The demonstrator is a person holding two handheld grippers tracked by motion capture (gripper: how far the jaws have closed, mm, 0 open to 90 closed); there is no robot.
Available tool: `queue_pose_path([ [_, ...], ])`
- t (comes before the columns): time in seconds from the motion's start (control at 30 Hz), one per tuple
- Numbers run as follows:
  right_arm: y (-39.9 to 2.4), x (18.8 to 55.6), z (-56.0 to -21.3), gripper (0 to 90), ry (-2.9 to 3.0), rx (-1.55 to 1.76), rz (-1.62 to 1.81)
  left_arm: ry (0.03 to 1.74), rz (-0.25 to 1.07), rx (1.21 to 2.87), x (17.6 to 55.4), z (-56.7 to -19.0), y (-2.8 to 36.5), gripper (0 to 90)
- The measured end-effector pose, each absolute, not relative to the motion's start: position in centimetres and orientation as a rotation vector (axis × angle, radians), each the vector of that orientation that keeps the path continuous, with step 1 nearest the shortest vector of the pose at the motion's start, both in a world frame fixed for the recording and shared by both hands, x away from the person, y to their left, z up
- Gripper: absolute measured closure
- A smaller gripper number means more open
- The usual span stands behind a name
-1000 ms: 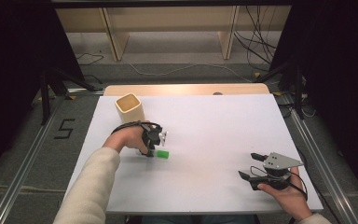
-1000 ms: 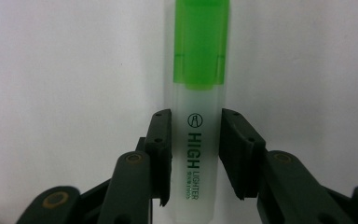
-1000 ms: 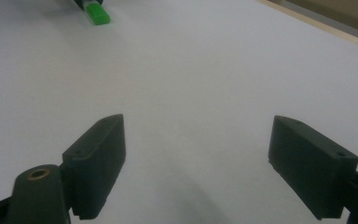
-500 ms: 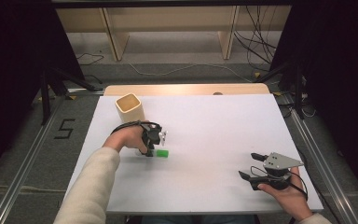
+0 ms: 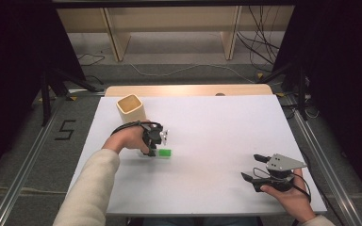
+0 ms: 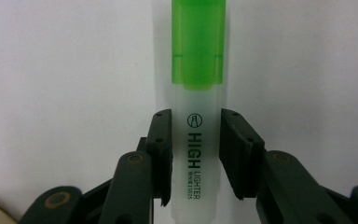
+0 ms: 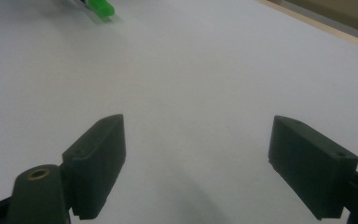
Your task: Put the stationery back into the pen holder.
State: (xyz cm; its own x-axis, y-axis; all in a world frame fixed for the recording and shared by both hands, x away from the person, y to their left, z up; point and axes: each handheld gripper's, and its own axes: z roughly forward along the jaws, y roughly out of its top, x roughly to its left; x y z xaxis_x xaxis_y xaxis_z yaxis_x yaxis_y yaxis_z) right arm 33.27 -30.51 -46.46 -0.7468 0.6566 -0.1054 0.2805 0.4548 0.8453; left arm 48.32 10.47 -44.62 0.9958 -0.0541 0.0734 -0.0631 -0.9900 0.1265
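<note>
Your left gripper [image 5: 158, 143] is down on the table [image 5: 207, 127], clamped on the highlighter [image 6: 196, 116]. In the left gripper view both pads press the pale barrel from either side, right at the printed lettering, and the green cap [image 6: 198, 44] sticks out past the jaws. From the high view the highlighter lies flat on the white top, just right of your left hand [image 5: 132, 137], with its green end poking out toward the middle of the table. The cup [image 5: 131, 108] stands upright behind your hand, near but apart from it.

Your right gripper [image 5: 259, 172] sits well apart at the near right corner. In the right gripper view its jaws stand wide, nothing but bare table between them, and the green cap shows far off at the top left.
</note>
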Motion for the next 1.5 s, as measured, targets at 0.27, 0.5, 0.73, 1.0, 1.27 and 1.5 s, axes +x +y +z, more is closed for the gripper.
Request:
queue_pose_path([
  [0.27, -30.5, 33.3, -46.5, 19.6, 2.291, 0.788, 1.214, -0.054, 0.142, 2.981, 48.3, -44.1, 10.5, 66.2],
  [0.5, -30.5, 33.3, -46.5, 19.6, 2.291, 0.788, 1.214, -0.051, 0.159, 2.966, 48.3, -43.8, 10.5, 66.1],
  [0.73, -30.5, 33.2, -46.5, 19.6, 2.292, 0.788, 1.214, -0.009, 0.173, 2.940, 48.2, -43.6, 10.6, 66.1],
  [1.0, -30.5, 33.2, -46.5, 19.6, 2.293, 0.789, 1.212, 0.028, 0.199, 2.905, 48.1, -43.4, 10.8, 66.2],
  [1.27, -30.5, 33.2, -46.5, 19.6, 2.294, 0.789, 1.210, 0.082, 0.227, 2.840, 48.0, -43.3, 11.2, 66.1],
  [1.5, -30.5, 33.3, -46.5, 19.6, 2.294, 0.790, 1.209, 0.139, 0.255, 2.779, 48.0, -43.2, 11.9, 66.2],
])
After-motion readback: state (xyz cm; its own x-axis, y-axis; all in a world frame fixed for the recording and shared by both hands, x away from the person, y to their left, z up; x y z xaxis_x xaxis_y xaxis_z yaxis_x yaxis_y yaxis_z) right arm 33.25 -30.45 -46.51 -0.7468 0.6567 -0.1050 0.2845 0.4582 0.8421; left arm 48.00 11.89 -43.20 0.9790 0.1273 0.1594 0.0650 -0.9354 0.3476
